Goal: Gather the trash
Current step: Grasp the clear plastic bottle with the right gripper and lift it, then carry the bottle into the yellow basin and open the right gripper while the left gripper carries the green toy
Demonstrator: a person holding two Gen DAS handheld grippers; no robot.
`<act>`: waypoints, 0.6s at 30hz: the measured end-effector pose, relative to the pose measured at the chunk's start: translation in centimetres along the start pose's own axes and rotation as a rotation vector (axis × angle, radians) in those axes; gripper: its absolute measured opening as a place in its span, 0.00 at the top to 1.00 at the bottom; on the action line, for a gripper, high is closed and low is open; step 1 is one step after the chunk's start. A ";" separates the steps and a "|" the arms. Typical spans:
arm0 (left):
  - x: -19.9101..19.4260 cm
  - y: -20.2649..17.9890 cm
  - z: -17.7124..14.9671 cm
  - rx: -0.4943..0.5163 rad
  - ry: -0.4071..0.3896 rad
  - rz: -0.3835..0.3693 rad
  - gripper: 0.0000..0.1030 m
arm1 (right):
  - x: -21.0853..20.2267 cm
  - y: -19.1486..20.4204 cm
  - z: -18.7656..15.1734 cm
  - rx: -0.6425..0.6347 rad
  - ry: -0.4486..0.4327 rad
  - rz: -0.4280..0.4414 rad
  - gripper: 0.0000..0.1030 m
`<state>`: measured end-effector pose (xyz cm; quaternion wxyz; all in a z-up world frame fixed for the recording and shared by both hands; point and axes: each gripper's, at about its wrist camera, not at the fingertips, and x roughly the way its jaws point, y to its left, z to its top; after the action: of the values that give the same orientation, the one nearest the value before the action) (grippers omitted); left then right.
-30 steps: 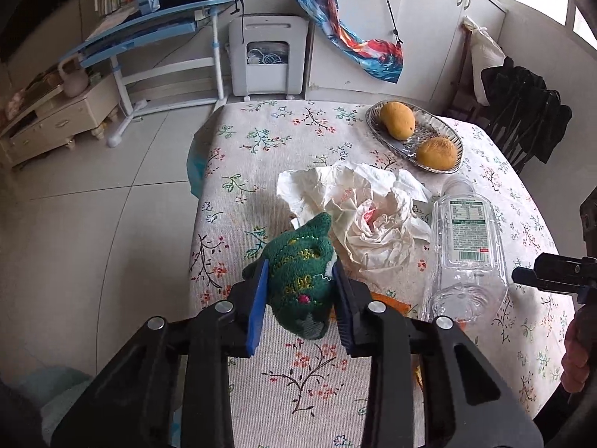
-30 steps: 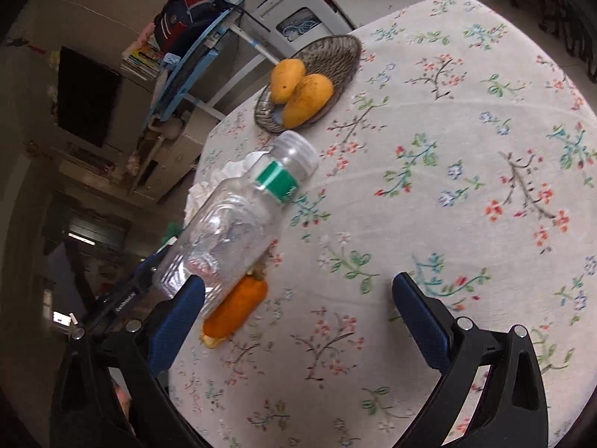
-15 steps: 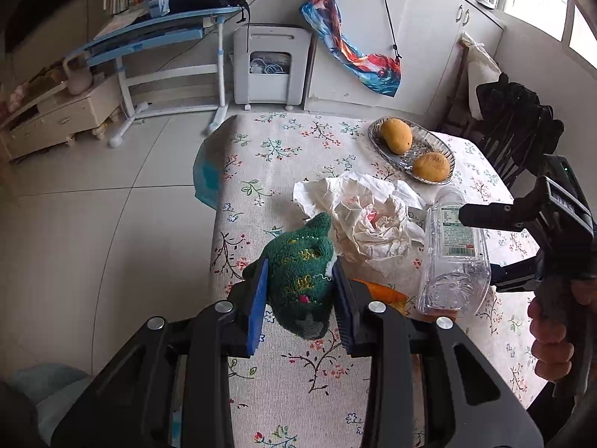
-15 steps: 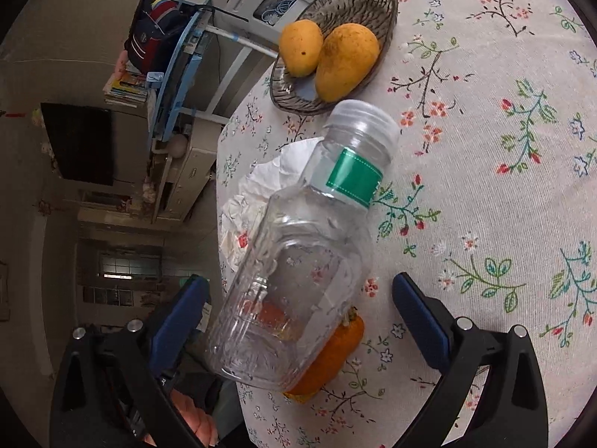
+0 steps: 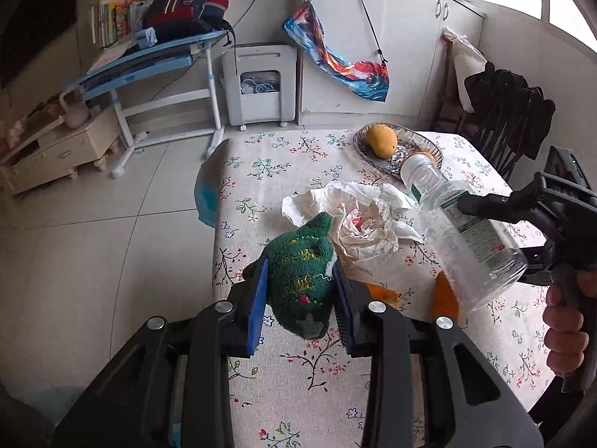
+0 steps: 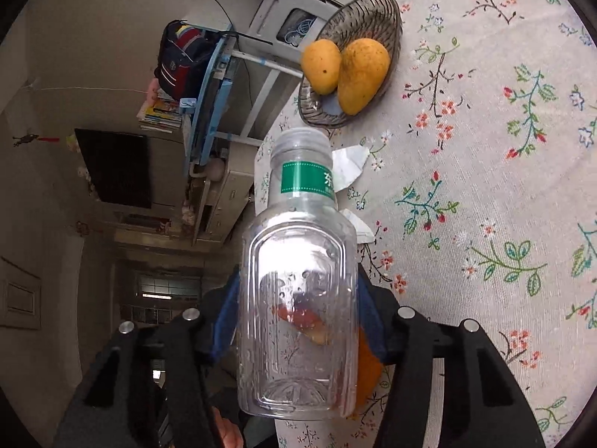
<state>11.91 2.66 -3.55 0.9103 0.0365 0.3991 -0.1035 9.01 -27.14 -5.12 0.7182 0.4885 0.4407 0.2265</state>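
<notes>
Over the left edge of the floral tablecloth (image 5: 283, 156), left gripper (image 5: 298, 295), blue pads clamped on a green knitted toy (image 5: 300, 276) held above the cloth. Just beyond the toy, crumpled white tissue (image 5: 358, 220) lying on the cloth. Beneath and to the right, orange peel (image 5: 446, 295) (partly hidden behind the bottle). Further right, clear plastic bottle (image 6: 298, 291), empty, capless, green band at the neck, lifted clear of the table and tilted, neck toward a woven dish (image 6: 358, 15) with two mangoes (image 6: 362, 74). Right gripper (image 6: 298, 321), jaws just closed in, now pressing both sides of the bottle's body. At far right, a hand (image 5: 565, 328) around the gripper's handle.
</notes>
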 end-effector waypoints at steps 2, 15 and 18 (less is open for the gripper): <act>-0.3 -0.4 -0.1 0.016 -0.010 0.006 0.70 | -1.3 0.1 -0.2 -0.011 -0.023 0.023 0.46; -1.8 -2.5 -0.6 0.070 -0.046 0.004 0.70 | -6.9 0.7 -3.4 -0.353 -0.001 -0.385 0.46; -2.1 -3.0 -0.8 0.075 -0.048 -0.007 0.70 | -5.7 0.8 -4.9 -0.498 0.047 -0.562 0.46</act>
<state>9.26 0.20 -2.49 0.9173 0.0667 0.3730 -0.1224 2.01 -28.71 -2.70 0.8389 0.1536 0.5053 0.1318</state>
